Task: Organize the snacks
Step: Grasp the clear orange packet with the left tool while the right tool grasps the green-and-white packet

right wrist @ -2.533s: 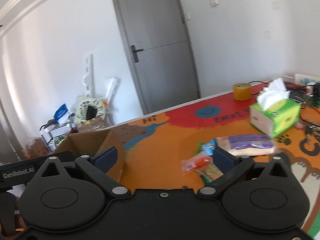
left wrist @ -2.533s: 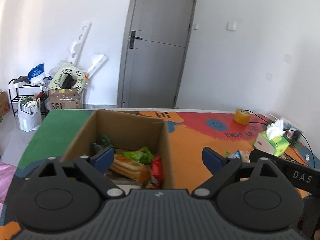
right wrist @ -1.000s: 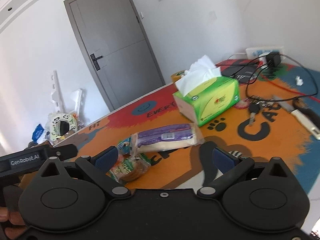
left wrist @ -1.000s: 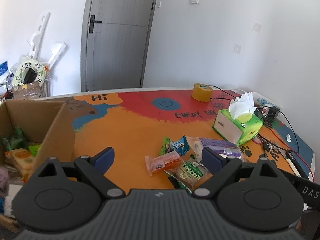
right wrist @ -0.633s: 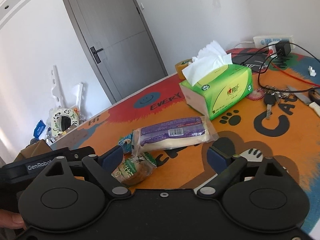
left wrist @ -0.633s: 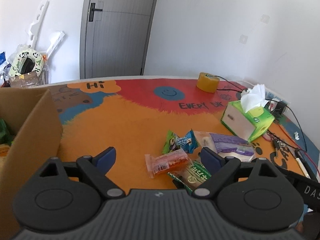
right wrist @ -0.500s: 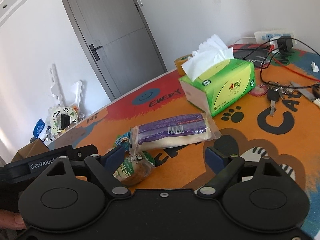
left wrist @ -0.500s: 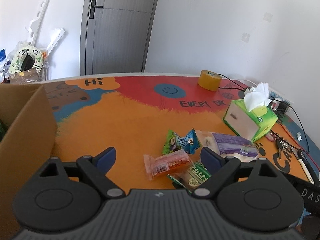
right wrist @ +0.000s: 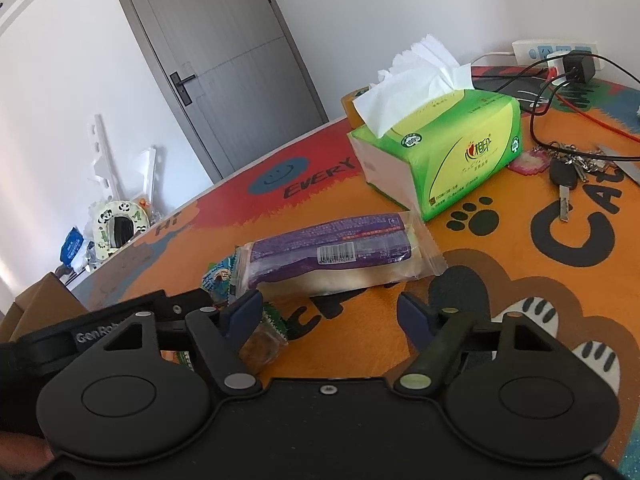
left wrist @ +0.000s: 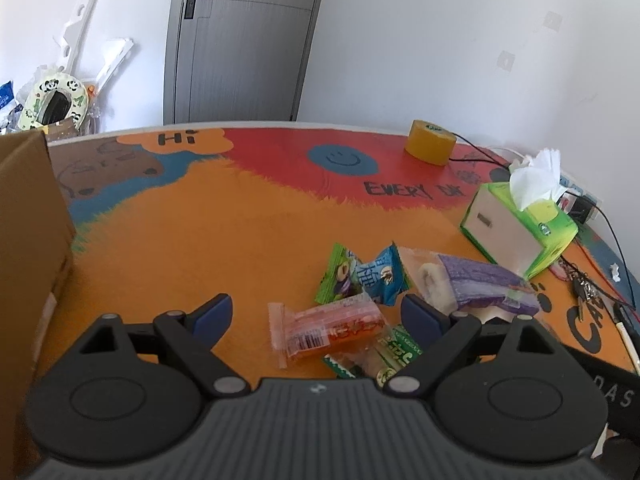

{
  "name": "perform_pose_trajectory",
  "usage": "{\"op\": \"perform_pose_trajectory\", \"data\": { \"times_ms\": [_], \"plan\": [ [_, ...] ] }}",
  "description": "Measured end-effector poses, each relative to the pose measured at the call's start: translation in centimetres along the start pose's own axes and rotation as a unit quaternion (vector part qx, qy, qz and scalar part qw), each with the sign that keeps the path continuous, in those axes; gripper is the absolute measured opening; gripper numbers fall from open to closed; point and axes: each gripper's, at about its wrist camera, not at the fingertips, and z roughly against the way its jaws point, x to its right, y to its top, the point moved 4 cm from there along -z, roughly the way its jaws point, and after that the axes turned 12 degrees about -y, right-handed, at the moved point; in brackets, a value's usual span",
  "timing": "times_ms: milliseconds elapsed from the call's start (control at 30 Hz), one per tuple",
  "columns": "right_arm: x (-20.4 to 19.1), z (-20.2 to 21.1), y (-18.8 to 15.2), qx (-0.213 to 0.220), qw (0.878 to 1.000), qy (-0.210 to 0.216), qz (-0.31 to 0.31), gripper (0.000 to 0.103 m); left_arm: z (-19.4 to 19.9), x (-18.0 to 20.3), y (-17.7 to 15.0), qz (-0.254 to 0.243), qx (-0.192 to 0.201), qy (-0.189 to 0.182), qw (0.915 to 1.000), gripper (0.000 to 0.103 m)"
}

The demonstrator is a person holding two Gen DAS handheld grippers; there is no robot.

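Note:
Several snack packs lie on the orange mat. In the left wrist view an orange-red pack (left wrist: 330, 330) lies between the fingers of my open, empty left gripper (left wrist: 316, 314), with a green-labelled pack (left wrist: 384, 358) beside it, a green and a blue pack (left wrist: 362, 276) behind, and a purple-wrapped roll (left wrist: 480, 286) to the right. In the right wrist view my open, empty right gripper (right wrist: 330, 306) is just in front of the purple-wrapped roll (right wrist: 336, 252). The cardboard box (left wrist: 28, 216) stands at the left.
A green tissue box (right wrist: 444, 152) stands behind the roll. Keys (right wrist: 568, 172), cables and a power strip (right wrist: 556, 52) lie at the right. A yellow tape roll (left wrist: 430, 148) sits at the table's far side. The left gripper's body (right wrist: 120, 328) shows at lower left.
Both grippers have swung away from the cardboard box toward the snack pile. The left has closed in on the orange-red pack, the right on the purple roll. Both stay open.

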Motion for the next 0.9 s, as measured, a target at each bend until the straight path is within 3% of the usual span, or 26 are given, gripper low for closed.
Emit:
{"op": "perform_pose_trajectory", "data": {
  "times_ms": [133, 167, 300, 533, 900],
  "plan": [
    [-0.1, -0.3, -0.2, -0.005, 1.000, 0.000, 0.000, 0.073, -0.5, -0.5, -0.4, 0.008, 0.003, 0.003, 1.0000, 0.078],
    [-0.2, -0.3, -0.2, -0.004, 1.000, 0.000, 0.001, 0.073, -0.4, -0.6, -0.4, 0.007, 0.005, 0.004, 1.0000, 0.069],
    [-0.8, -0.3, -0.3, -0.002, 1.000, 0.005, 0.012, 0.073, 0.1, -1.0, -0.3, 0.017, 0.014, -0.013, 0.9997, 0.052],
    [-2.5, -0.2, -0.2, 0.001, 0.999, 0.025, 0.033, 0.076, 1.7, -2.1, -0.3, 0.032, 0.015, -0.011, 0.9993, 0.049],
    [-5.8, 0.2, -0.9, 0.006, 0.994, 0.052, 0.095, 0.097, 4.3, -4.1, -0.1, 0.052, 0.030, 0.007, 0.9981, 0.049]
  ]
}}
